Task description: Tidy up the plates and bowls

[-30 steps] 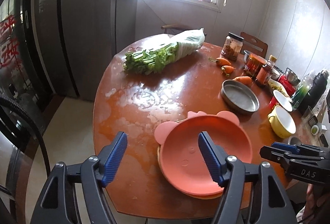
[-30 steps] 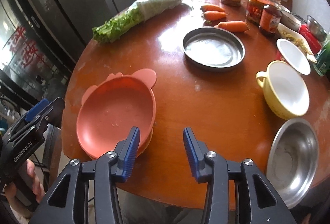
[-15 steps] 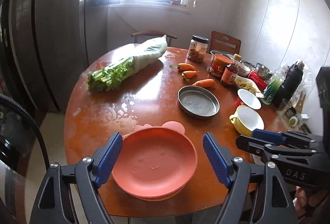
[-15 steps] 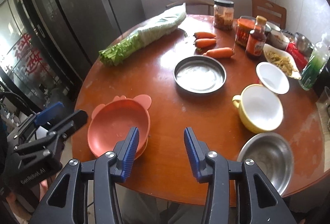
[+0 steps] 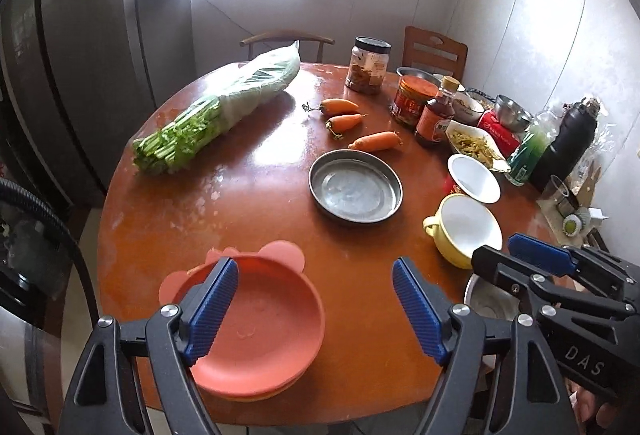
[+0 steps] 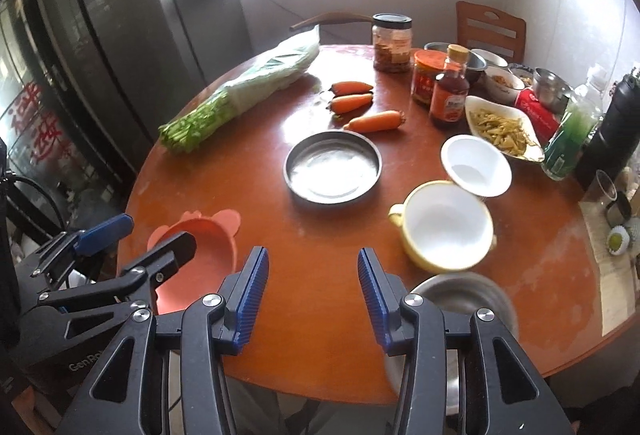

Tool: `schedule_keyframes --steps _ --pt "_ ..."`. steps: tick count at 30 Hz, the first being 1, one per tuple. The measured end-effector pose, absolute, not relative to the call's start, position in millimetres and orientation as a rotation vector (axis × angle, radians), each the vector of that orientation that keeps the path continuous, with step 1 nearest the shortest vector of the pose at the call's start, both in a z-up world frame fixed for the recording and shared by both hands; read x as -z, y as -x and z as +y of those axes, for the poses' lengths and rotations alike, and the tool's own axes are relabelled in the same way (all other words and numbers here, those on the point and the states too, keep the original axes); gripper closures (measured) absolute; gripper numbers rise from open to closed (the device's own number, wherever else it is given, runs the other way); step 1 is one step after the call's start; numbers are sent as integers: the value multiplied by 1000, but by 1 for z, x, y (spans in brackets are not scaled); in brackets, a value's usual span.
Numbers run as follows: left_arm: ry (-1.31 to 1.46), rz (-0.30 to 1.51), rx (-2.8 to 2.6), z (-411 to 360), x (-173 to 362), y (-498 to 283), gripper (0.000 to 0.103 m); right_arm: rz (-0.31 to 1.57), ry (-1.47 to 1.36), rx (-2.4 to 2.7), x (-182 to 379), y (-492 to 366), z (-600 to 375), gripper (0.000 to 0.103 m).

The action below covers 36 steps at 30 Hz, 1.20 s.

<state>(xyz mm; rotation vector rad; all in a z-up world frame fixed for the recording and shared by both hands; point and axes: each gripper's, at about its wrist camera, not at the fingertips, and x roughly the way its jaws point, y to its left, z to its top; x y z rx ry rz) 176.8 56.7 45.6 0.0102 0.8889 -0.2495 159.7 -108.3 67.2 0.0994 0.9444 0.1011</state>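
A stack of orange-pink eared plates (image 5: 260, 331) sits at the round table's near left edge; it also shows in the right wrist view (image 6: 200, 255). A round metal pan (image 5: 355, 191) (image 6: 333, 171) lies mid-table. A yellow handled bowl (image 5: 466, 229) (image 6: 446, 227), a white bowl (image 5: 474, 179) (image 6: 476, 167) and a steel bowl (image 6: 464, 299) stand at the right. My left gripper (image 5: 316, 311) is open and empty above the plates' right rim. My right gripper (image 6: 312, 295) is open and empty above the near table edge.
Bagged celery (image 5: 216, 115), three carrots (image 5: 376, 141), jars and a sauce bottle (image 5: 434, 115), a dish of food (image 6: 502, 133), bottles and a black flask (image 6: 616, 131) crowd the far and right side. Chairs stand behind the table (image 5: 260, 195); a fridge stands at the left.
Both grippers have pulled back and up from the table, so more of it shows. The left gripper has also turned right. Both stay open; the plates have not moved.
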Motion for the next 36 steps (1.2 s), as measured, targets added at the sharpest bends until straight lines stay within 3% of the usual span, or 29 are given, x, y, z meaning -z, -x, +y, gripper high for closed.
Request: schedule_keyframes --steps 10,27,36 --pt "-46 946 185 25 -37 -232 25 995 -130 -59 -58 -224 -142 55" --pt "-7 1141 140 9 28 -339 25 1153 -155 -55 14 -337 -168 55" --pt "-10 1233 196 3 61 -370 30 1216 -102 -47 41 -369 -160 55"
